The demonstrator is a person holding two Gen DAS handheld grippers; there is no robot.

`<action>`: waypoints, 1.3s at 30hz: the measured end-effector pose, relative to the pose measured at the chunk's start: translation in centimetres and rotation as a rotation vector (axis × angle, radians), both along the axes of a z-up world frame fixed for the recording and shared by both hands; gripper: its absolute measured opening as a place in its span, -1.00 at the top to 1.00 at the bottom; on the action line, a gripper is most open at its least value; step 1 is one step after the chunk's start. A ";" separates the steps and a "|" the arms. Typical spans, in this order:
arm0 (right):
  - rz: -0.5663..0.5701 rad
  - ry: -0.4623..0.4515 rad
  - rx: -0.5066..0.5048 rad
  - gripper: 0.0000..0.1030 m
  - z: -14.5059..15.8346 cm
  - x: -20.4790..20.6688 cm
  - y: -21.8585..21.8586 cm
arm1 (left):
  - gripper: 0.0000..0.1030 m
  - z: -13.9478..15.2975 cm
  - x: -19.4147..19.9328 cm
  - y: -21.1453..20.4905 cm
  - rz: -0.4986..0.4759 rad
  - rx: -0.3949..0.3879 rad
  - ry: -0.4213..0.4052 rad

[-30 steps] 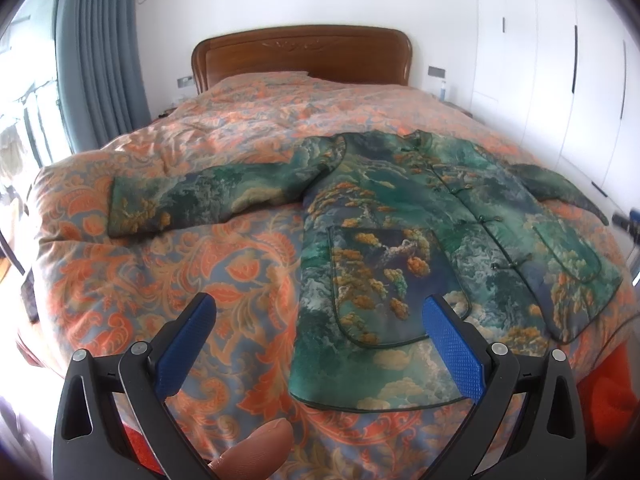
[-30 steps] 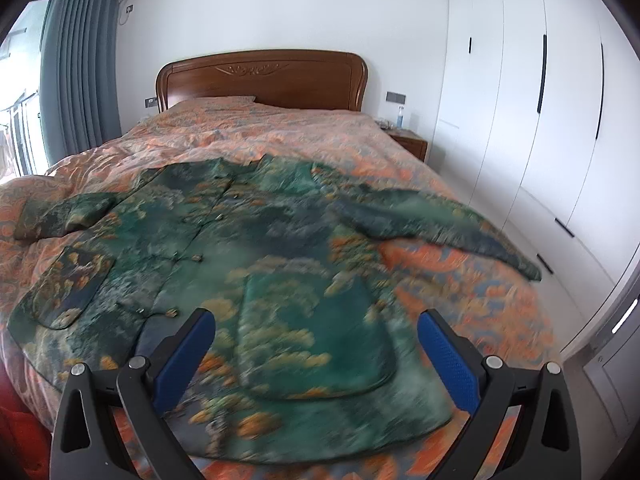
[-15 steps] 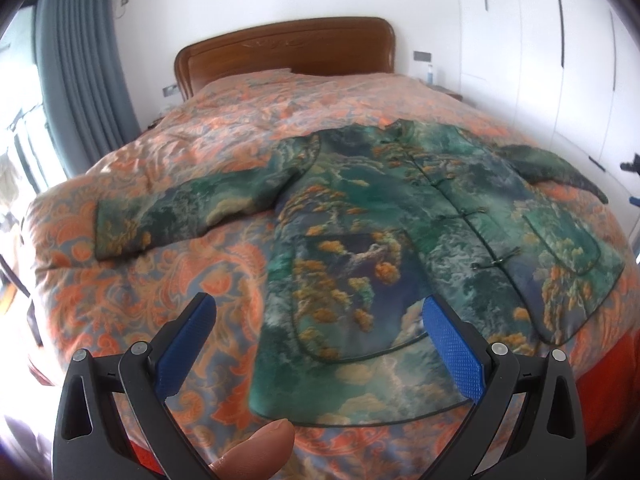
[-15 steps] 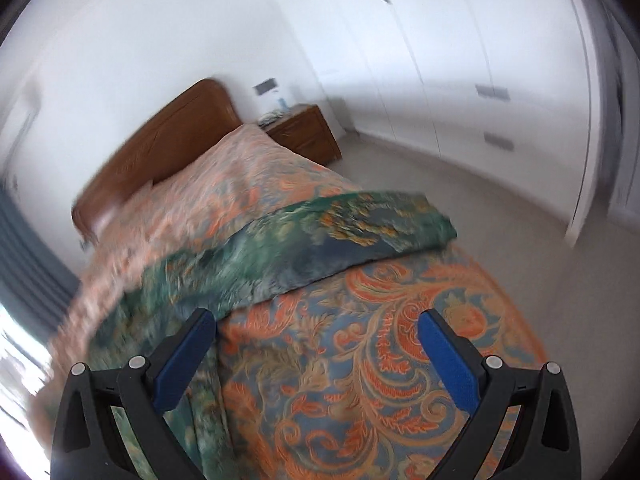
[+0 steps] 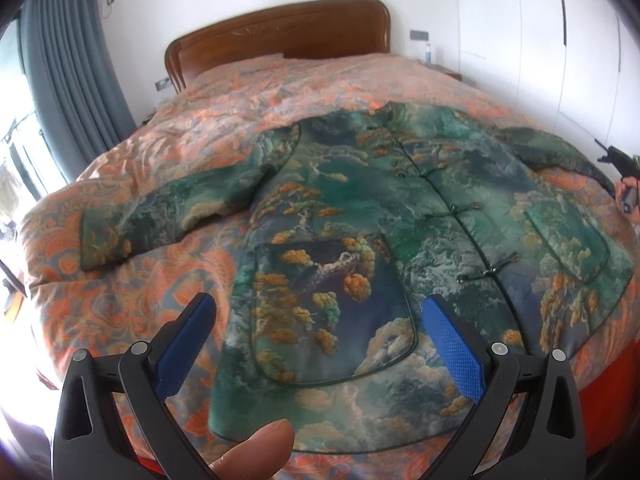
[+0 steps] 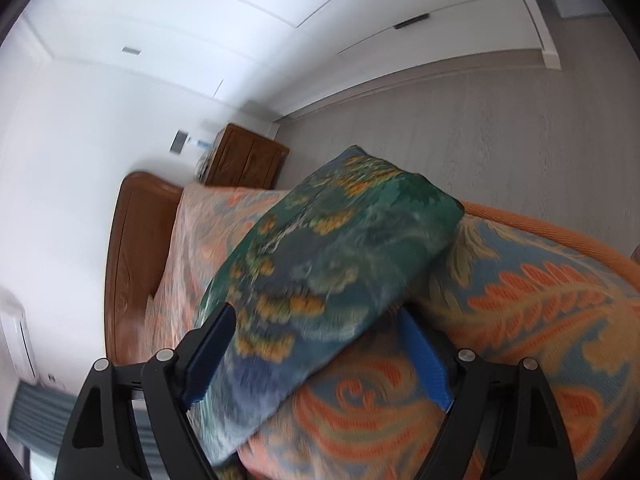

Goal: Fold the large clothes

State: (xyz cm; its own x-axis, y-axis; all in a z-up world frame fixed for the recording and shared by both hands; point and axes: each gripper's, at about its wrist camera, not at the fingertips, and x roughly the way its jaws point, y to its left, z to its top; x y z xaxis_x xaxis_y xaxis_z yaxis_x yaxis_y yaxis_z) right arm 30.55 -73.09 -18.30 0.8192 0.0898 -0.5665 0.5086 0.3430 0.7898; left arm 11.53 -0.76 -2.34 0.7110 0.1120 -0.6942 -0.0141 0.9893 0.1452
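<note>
A large green patterned jacket (image 5: 384,216) lies spread front-up on the bed, its hem toward me and both sleeves out to the sides. My left gripper (image 5: 316,332) is open and empty, hovering above the hem's left part. My right gripper (image 6: 316,348) is open, rolled sideways, and its blue fingers straddle the end of the jacket's right sleeve (image 6: 332,260) at the bed's right edge. The jaws stand apart around the sleeve. The right gripper also shows small at the far right of the left wrist view (image 5: 624,176).
The bed has an orange floral quilt (image 5: 132,288) and a wooden headboard (image 5: 280,40). A wooden nightstand (image 6: 244,160) stands beside it. White wardrobes (image 5: 552,40) line the right wall. Grey curtains (image 5: 68,68) hang at the left. A thumb (image 5: 256,452) shows below.
My right gripper swung from above the jacket's hem to the right sleeve's end, rolled sideways and came close around it. My left gripper shifted slightly and stayed open.
</note>
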 end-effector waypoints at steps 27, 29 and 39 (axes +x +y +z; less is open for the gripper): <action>0.896 -0.276 -0.668 0.79 15.0 6.3 40.7 | -0.99 -1.0 -2.1 5.4 0.090 -0.163 -0.022; 0.968 -0.231 -0.660 0.79 12.5 6.0 44.8 | -0.99 -1.1 -2.3 5.9 0.096 -0.173 -0.024; 1.185 -0.057 -0.738 -0.24 4.7 2.2 53.1 | -0.99 -1.6 -1.6 6.4 0.077 -0.213 -0.002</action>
